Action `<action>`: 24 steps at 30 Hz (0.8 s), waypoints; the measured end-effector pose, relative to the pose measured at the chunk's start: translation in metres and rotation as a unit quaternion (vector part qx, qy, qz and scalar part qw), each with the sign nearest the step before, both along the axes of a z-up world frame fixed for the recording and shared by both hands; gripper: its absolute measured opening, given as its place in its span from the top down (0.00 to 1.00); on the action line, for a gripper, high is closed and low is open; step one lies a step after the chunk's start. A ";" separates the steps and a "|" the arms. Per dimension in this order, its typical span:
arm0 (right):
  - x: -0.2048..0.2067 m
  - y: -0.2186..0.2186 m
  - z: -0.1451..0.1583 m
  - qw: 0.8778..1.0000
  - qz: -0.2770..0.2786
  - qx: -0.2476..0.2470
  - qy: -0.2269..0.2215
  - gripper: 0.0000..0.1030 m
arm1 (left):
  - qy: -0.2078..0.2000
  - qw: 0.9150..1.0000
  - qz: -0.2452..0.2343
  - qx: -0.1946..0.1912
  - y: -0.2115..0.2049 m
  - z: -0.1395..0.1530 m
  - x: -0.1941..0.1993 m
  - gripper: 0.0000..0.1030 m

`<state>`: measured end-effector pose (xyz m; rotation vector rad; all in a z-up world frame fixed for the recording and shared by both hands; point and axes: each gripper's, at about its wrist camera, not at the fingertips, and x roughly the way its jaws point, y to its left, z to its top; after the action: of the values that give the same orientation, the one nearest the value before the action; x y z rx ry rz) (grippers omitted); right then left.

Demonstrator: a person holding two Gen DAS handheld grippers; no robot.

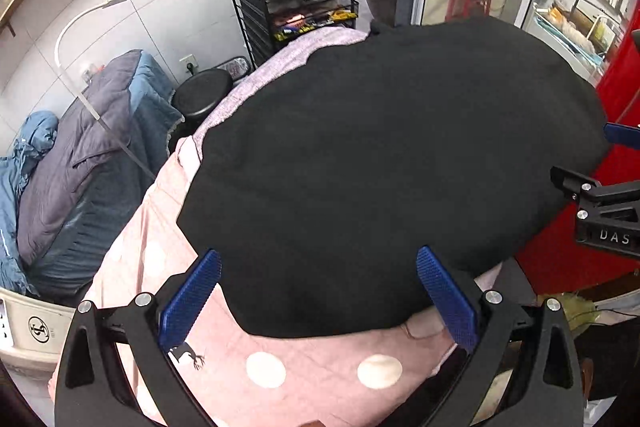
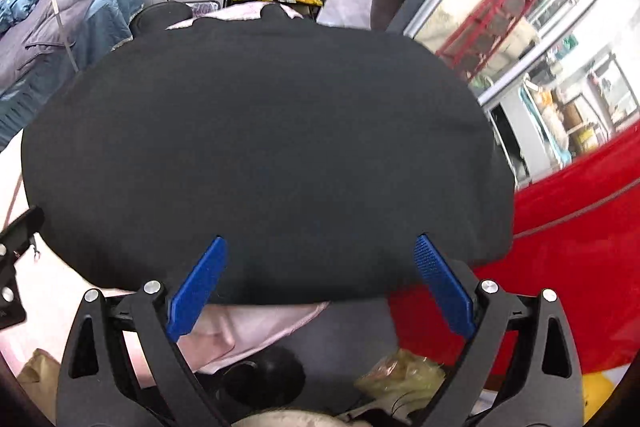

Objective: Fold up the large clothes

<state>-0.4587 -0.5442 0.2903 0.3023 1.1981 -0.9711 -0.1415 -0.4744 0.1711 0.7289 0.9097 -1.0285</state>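
A large black garment (image 1: 392, 163) lies spread flat on a pink polka-dot quilt (image 1: 320, 375) that covers a narrow bed. In the right wrist view the same black garment (image 2: 264, 163) fills the middle of the picture. My left gripper (image 1: 320, 291) hovers above the garment's near edge, open wide, with nothing between its blue pads. The right gripper (image 2: 322, 279) is likewise open wide above the near edge, its blue pads apart and empty. Part of the right gripper's black body (image 1: 600, 211) shows at the right edge of the left wrist view.
A second bed with grey and blue bedding (image 1: 92, 163) stands to the left. A black stool (image 1: 204, 99) and a black trolley (image 1: 296, 11) loaded with bottles stand beyond the bed's far end. A red surface (image 2: 568, 267) borders the bed on the right, with glass doors (image 2: 520, 39) behind it.
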 end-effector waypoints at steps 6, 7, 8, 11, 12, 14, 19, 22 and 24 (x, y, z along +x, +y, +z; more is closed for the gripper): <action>-0.013 0.009 0.002 1.000 -0.028 -0.003 0.009 0.09 | -0.003 1.000 -0.001 0.008 0.005 -0.001 -0.012 0.06; -0.016 0.010 0.002 1.000 -0.030 -0.001 0.006 0.09 | 0.001 1.000 -0.002 0.010 0.006 0.000 -0.013 0.06; -0.017 0.010 -0.001 0.999 -0.031 0.000 0.005 0.09 | 0.007 1.000 -0.003 0.011 0.006 0.000 -0.015 0.06; -0.018 0.008 -0.003 0.999 -0.033 -0.003 0.006 0.09 | 0.006 1.000 -0.008 0.012 0.008 0.001 -0.018 0.06; -0.018 0.007 -0.004 0.999 -0.034 -0.002 0.004 0.09 | 0.005 1.000 -0.009 0.012 0.008 0.001 -0.019 0.06; -0.019 0.005 -0.004 0.999 -0.034 0.000 0.001 0.09 | 0.005 1.000 -0.011 0.015 0.010 0.002 -0.021 0.06; -0.020 0.004 -0.005 0.999 -0.033 0.000 -0.003 0.09 | 0.002 1.000 -0.014 0.017 0.012 0.003 -0.027 0.06; -0.019 0.002 -0.006 0.999 -0.033 0.000 -0.003 0.09 | 0.001 1.000 -0.016 0.017 0.013 0.004 -0.030 0.06; -0.018 0.002 -0.006 0.999 -0.033 0.002 -0.004 0.09 | 0.001 1.000 -0.016 0.019 0.014 0.004 -0.031 0.06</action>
<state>-0.4771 -0.5427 0.2840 0.3499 1.1899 -1.0237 -0.1730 -0.4607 0.1754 0.7761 0.9231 -1.0431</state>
